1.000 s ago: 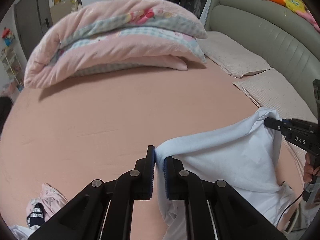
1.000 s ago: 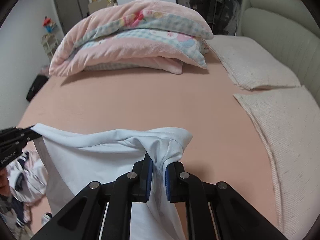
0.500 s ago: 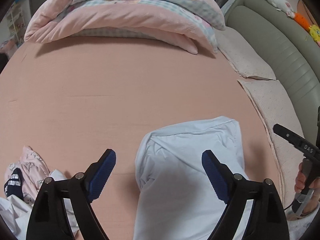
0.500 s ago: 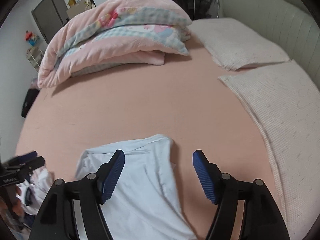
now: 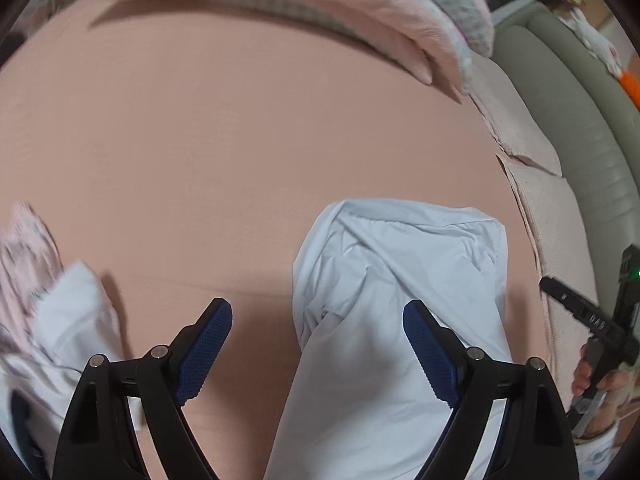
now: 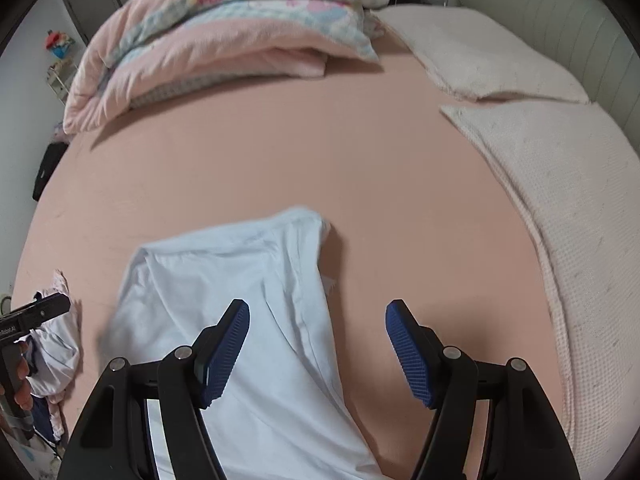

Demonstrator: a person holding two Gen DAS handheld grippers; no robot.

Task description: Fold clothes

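1. Left edge of bed: a heap of small clothes.
2. Left claw: blue pads apart, empty.
3. White garment: flat on the pink sheet, near edge.
4. Right claw: pads apart, empty.
5. Far side: folded pink duvet.
6. Right edge: two pillows, padded headboard.

The white shirt ran off the bottom edge in both views. The clothes pile at the left was motion-blurred and cropped.
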